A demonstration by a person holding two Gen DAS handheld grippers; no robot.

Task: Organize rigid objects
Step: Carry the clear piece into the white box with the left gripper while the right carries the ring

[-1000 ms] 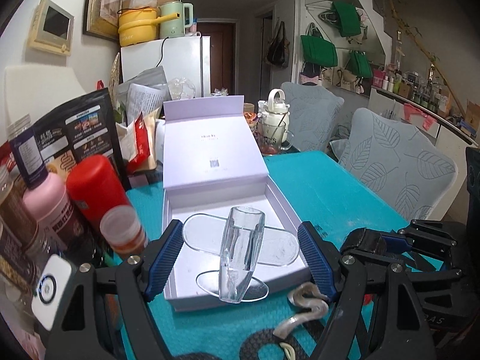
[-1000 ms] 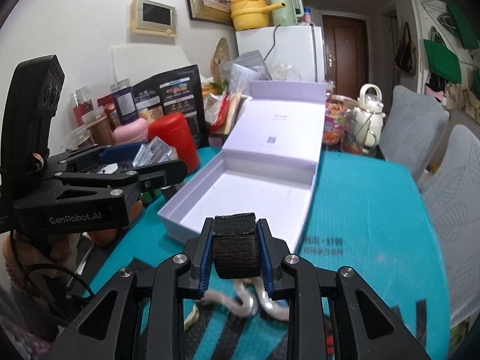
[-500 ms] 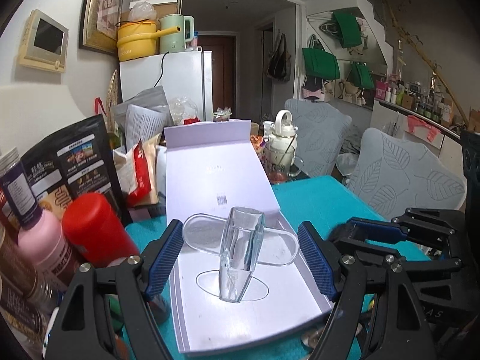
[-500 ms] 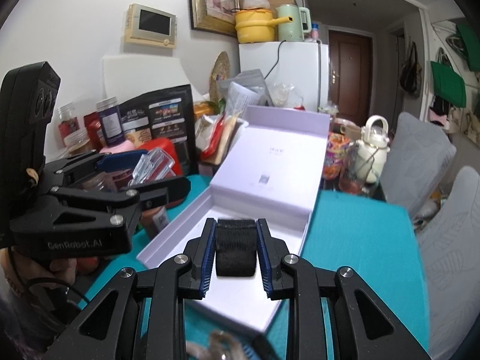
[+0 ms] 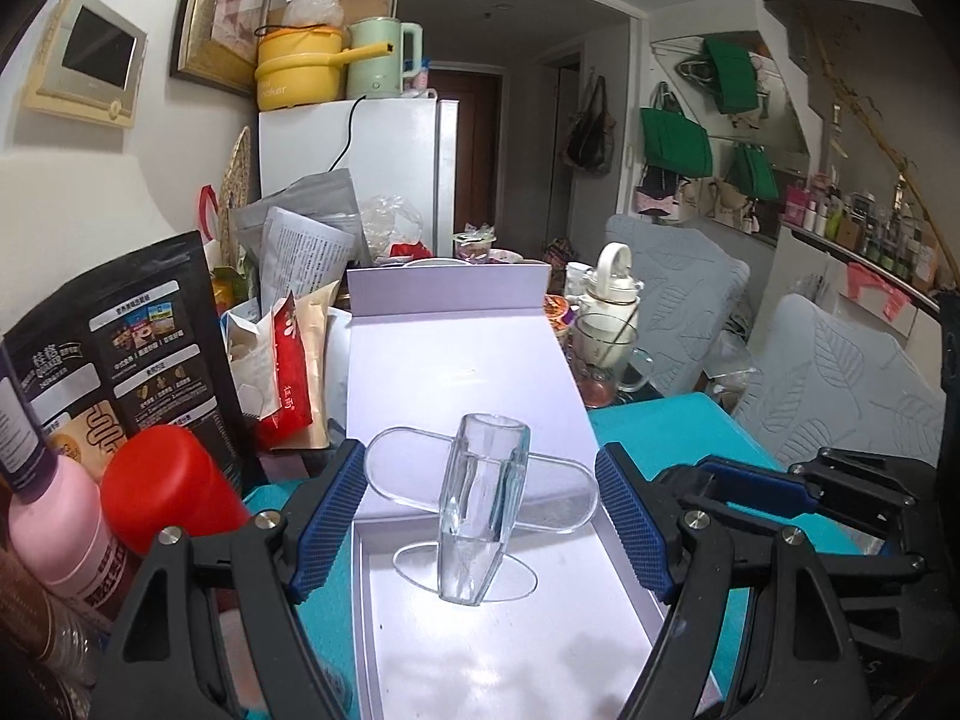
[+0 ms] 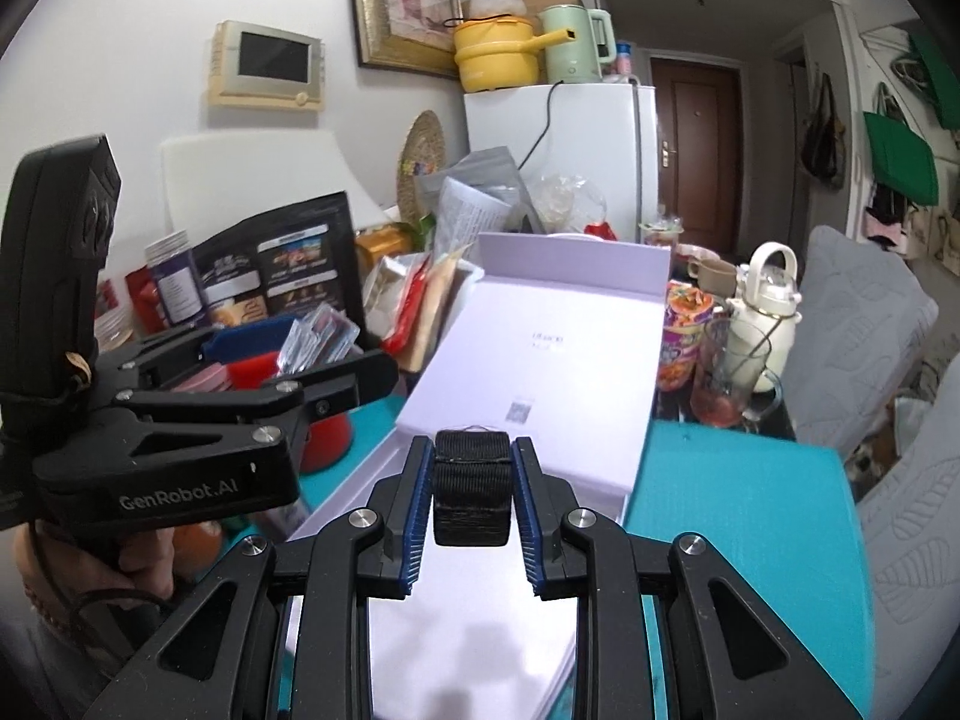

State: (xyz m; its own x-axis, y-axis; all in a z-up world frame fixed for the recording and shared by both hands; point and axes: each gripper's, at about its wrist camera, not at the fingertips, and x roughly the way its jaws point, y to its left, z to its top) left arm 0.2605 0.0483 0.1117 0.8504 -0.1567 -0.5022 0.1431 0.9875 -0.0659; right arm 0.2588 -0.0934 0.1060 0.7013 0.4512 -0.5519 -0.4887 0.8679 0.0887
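Left tool (image 5: 480, 510): blue-padded fingers (image 5: 329, 519) spread wide, gripping the ends of a clear winged piece between them.
Right tool (image 6: 472, 495): fingers (image 6: 416, 510) drawn in narrow, pinching a black strap loop.
Relative pose: both level and pointing forward, side by side, left tool (image 6: 198, 420) just beside the right.
Hand (image 6: 90, 558): wrapped around the left tool's handle.

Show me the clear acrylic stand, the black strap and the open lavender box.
clear acrylic stand (image 5: 483, 510): left wrist view, on its upright central column.
black strap (image 6: 472, 487): right wrist view, on its woven front face.
open lavender box (image 5: 516, 648): left wrist view, on its bare inner floor.
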